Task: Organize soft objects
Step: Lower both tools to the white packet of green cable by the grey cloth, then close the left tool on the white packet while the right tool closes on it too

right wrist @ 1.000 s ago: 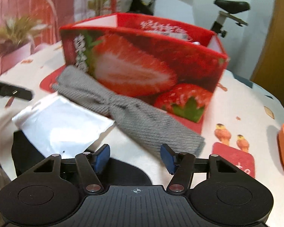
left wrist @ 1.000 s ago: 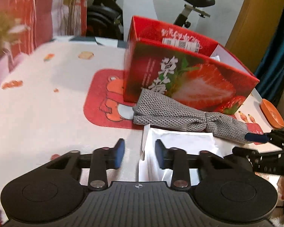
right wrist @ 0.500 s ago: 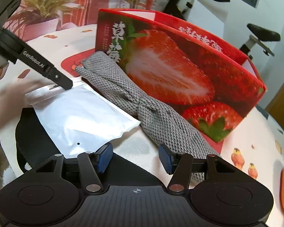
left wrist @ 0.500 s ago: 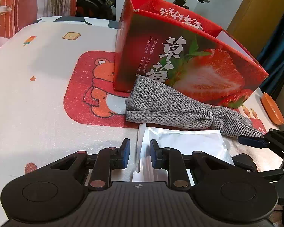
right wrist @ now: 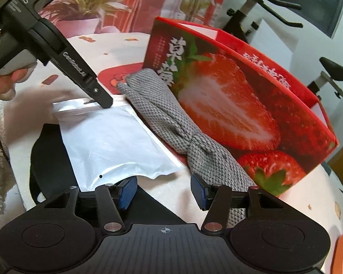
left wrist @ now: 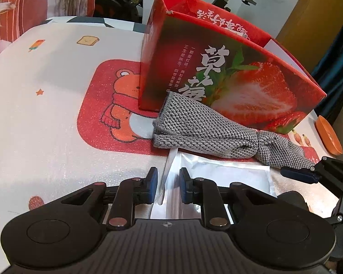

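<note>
— Where's the pouch (left wrist: 219, 175)?

— Its raised edge stands between my left gripper (left wrist: 168, 188) pads. Those jaws have just been narrowing, but there are still slim gaps on both sides, so no squeeze yet.

— The right one?

— My right gripper (right wrist: 164, 193) is half spread, nothing gripped. The pouch corner lies just ahead of its left pad, the knit band (right wrist: 171, 125) by its right pad, against the box (right wrist: 251, 105).
</note>
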The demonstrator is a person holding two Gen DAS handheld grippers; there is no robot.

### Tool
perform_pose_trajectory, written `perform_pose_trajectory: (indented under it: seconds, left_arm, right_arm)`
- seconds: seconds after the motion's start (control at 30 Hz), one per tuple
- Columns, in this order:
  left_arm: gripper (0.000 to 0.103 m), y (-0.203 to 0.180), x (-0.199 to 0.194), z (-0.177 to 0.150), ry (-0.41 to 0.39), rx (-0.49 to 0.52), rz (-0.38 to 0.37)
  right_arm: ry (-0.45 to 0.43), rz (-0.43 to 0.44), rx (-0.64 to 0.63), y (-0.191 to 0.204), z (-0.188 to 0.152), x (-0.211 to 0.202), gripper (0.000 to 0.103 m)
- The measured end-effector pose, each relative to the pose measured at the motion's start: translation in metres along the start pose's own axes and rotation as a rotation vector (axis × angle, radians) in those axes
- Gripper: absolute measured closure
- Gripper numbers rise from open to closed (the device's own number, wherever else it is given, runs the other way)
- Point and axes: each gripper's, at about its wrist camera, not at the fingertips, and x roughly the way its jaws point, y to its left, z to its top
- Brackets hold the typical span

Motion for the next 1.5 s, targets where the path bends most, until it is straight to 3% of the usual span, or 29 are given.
perform_pose_trajectory:
  seconds: [0.33, 0.47, 0.67, 0.8, 0.9, 1.03, 1.2, 1.27, 1.5]
  left_arm:
    - [0.083, -0.004, 0.000, -0.001, 0.000, 0.034, 0.011]
    - [0.083, -0.005, 0.002, 0.002, 0.012, 0.039, 0.010]
    - [0.083, -0.009, 0.005, 0.007, 0.027, 0.055, 0.017]
    - [0.083, -0.013, 0.006, 0.009, 0.036, 0.057, 0.028]
    - [0.083, -0.015, 0.006, 0.009, 0.035, 0.058, 0.024]
    - [0.083, -0.016, 0.007, 0.008, 0.037, 0.067, 0.031]
    - [0.083, -0.018, 0.007, 0.009, 0.039, 0.066, 0.029]
    - [0.083, -0.016, 0.006, 0.010, 0.035, 0.057, 0.019]
    - [0.082, -0.009, -0.017, 0.024, -0.045, 0.118, -0.007]
  right_arm:
    - [-0.121, 0.050, -0.051, 0.006, 0.021, -0.006, 0.054]
    - [-0.116, -0.024, -0.104, 0.007, 0.026, -0.006, 0.038]
    - [-0.117, -0.042, -0.144, 0.009, 0.024, -0.007, 0.032]
    - [-0.124, -0.030, -0.236, 0.020, 0.023, -0.009, 0.024]
    - [-0.118, -0.028, -0.270, 0.025, 0.021, -0.009, 0.030]
    - [-0.109, 0.007, -0.293, 0.027, 0.021, -0.008, 0.063]
    - [-0.084, 0.035, -0.273, 0.022, 0.022, -0.007, 0.076]
    - [-0.077, 0.068, -0.199, 0.013, 0.024, -0.007, 0.077]
    - [-0.060, 0.243, 0.279, -0.048, 0.025, -0.003, 0.078]
